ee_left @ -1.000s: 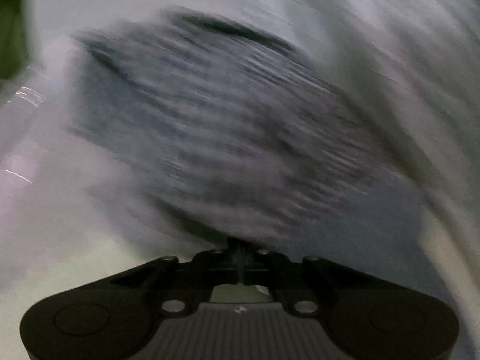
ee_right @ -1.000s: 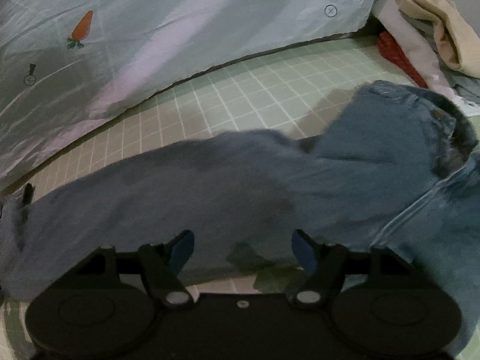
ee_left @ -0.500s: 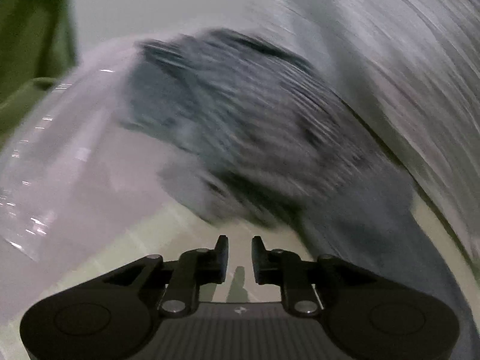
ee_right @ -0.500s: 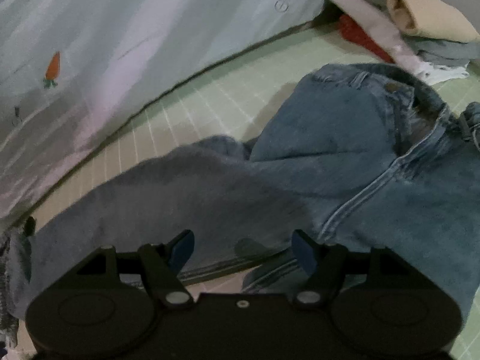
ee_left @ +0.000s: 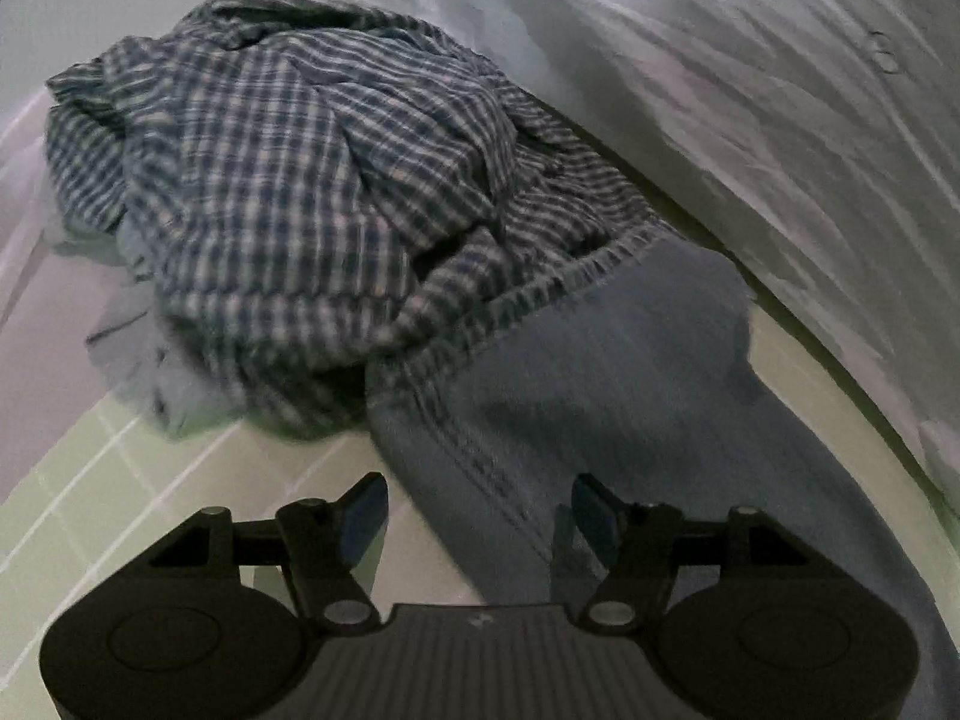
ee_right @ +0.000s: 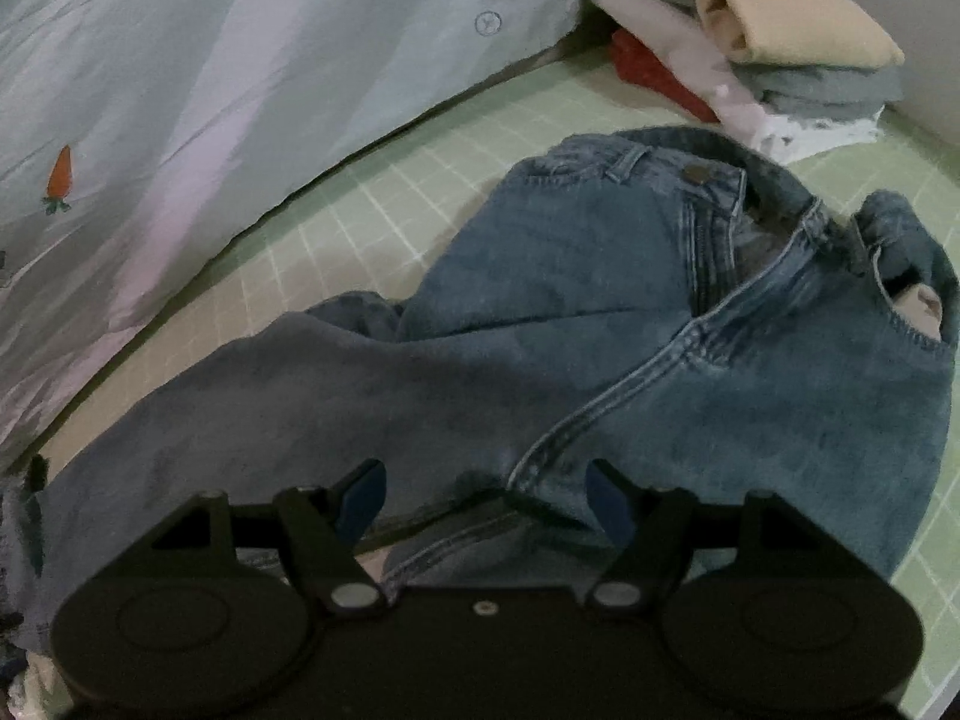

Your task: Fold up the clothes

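Blue jeans (ee_right: 630,312) lie spread on the green checked sheet (ee_right: 360,228), waistband at the far right, legs running left. My right gripper (ee_right: 486,495) hovers open above the thigh seam, nothing between its fingers. In the left wrist view a jeans leg (ee_left: 600,396) runs from the lower right up to a crumpled blue plaid shirt (ee_left: 288,180), whose hem lies over the leg's end. My left gripper (ee_left: 480,510) stands open just above that leg, holding nothing.
A pale duvet (ee_right: 240,60) with a carrot print bunches along the back. A stack of folded clothes (ee_right: 768,42), beige on top with grey, white and red below, sits at the far right. Green checked sheet (ee_left: 120,480) shows beside the left gripper.
My left gripper has opened from shut and let go of what it held, then swung right over the jeans leg. The right gripper stayed open and moved toward the waistband.
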`<state>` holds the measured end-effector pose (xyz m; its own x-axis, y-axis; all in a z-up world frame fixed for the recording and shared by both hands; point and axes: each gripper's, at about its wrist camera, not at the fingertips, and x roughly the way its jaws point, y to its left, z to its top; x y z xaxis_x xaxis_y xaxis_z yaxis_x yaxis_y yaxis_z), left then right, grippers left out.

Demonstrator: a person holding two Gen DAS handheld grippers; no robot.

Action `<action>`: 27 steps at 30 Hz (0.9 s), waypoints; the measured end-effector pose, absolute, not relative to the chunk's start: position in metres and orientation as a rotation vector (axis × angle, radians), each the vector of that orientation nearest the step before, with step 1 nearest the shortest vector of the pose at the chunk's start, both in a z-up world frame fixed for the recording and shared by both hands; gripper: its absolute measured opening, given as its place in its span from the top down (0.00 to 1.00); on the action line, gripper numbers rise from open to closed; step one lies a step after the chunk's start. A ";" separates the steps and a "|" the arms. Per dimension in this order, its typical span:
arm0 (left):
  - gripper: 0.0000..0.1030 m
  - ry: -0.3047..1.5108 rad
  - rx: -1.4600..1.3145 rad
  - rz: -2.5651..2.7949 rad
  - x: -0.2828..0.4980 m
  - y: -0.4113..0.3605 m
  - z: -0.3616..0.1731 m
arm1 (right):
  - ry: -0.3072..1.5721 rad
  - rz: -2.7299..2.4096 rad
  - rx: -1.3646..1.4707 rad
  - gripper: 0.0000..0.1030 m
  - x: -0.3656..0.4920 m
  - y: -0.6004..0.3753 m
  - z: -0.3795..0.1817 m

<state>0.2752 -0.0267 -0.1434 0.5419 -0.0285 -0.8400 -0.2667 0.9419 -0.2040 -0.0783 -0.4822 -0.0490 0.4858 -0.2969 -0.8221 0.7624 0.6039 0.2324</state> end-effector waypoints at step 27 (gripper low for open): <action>0.39 0.853 -0.544 0.439 0.205 0.102 -0.109 | 0.911 -0.437 0.349 0.27 -0.013 -0.384 -0.043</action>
